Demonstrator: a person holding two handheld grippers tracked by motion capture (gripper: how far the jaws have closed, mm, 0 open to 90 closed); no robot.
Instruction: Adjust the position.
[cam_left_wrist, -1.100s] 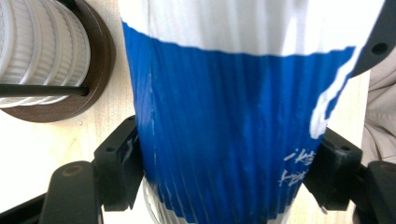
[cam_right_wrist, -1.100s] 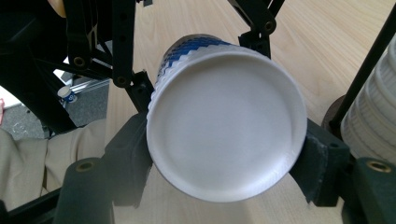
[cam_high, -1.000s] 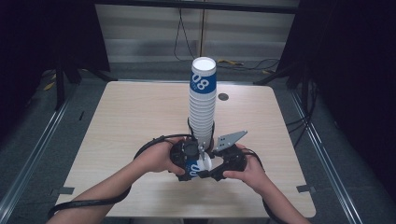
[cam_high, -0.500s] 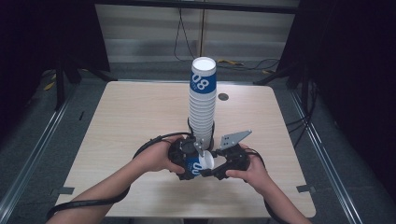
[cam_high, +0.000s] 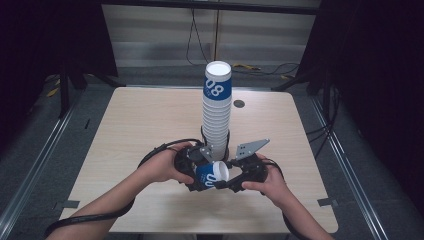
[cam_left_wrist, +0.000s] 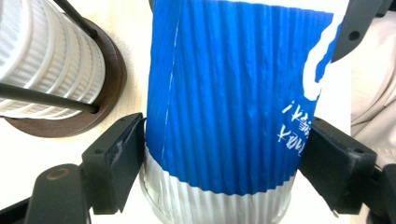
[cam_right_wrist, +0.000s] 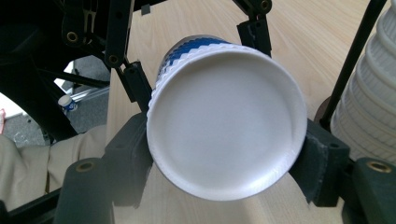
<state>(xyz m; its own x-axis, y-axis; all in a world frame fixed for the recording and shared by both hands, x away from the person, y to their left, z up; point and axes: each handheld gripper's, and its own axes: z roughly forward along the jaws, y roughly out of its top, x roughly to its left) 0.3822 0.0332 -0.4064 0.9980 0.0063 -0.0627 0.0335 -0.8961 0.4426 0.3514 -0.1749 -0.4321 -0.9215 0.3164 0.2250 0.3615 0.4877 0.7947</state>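
Both claws clamp one cup (cam_high: 211, 173) sideways: left claw (cam_left_wrist: 219, 154) grips its blue wall, right claw (cam_right_wrist: 224, 149) grips the closed end; likely a handover, stack (cam_high: 216, 112) just beyond

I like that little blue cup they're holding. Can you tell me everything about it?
The cup looks like ribbed paper, blue with white lettering and a white band at one end. It lies on its side just above the table, in front of the tall cup stack. The left gripper pinches its ribbed sides, and the right gripper grips it at its flat white bottom end.
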